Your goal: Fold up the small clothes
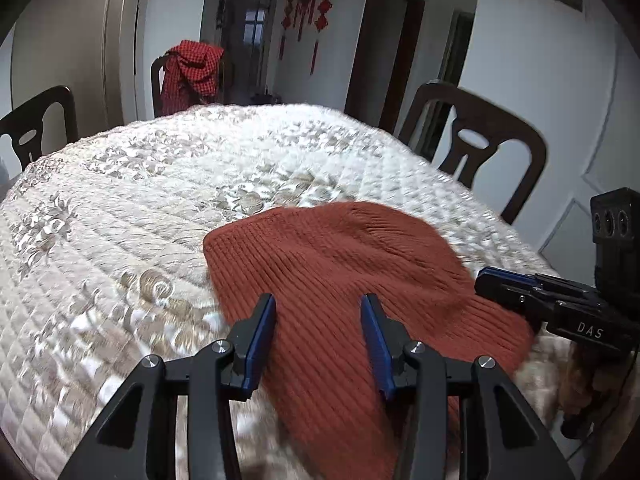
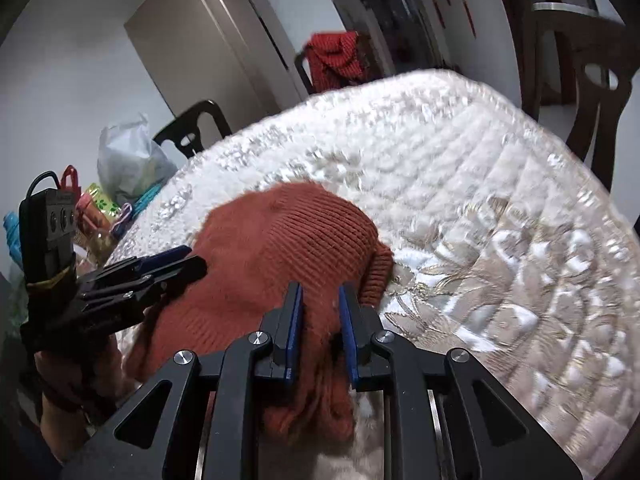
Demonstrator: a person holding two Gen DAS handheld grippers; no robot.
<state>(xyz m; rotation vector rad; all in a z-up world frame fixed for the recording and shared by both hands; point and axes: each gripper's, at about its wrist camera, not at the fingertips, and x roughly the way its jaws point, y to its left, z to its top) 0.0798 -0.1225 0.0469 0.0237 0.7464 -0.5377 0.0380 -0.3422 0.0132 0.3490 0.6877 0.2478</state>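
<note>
Your right gripper [image 2: 319, 292] has its jaws drawn narrow around a bunched fold of the rust-red knit hat [image 2: 280, 248]. The wool fills the gap between the blue pads, and the gathered edge hangs in a clump below them, so the grip is on the hat. From the left wrist view the same gripper [image 1: 486, 280] comes in from the right edge, its tips at the hat's near right corner.

Your left gripper [image 1: 318, 300] stands with its jaws apart at a moderate width. The hat [image 1: 340, 272] lies beneath and between the two fingers, but the pads do not press on it; nothing is clamped there. From the right wrist view this gripper [image 2: 192, 260] reaches in from the left, its tips over the hat's left side, with the hand [image 2: 60, 380] below it.

The hat rests on the near part of the quilted table cover [image 1: 160, 184], cream with a floral pattern, its crown pointing away from you and its ribbed band toward you.

Dark wooden chairs [image 1: 480, 148] ring the table. One at the far end carries a red checked garment [image 1: 190, 72]. Red hanging ornaments [image 1: 308, 4] are on the far wall. Bags and coloured items [image 2: 120, 172] sit left of the table.
</note>
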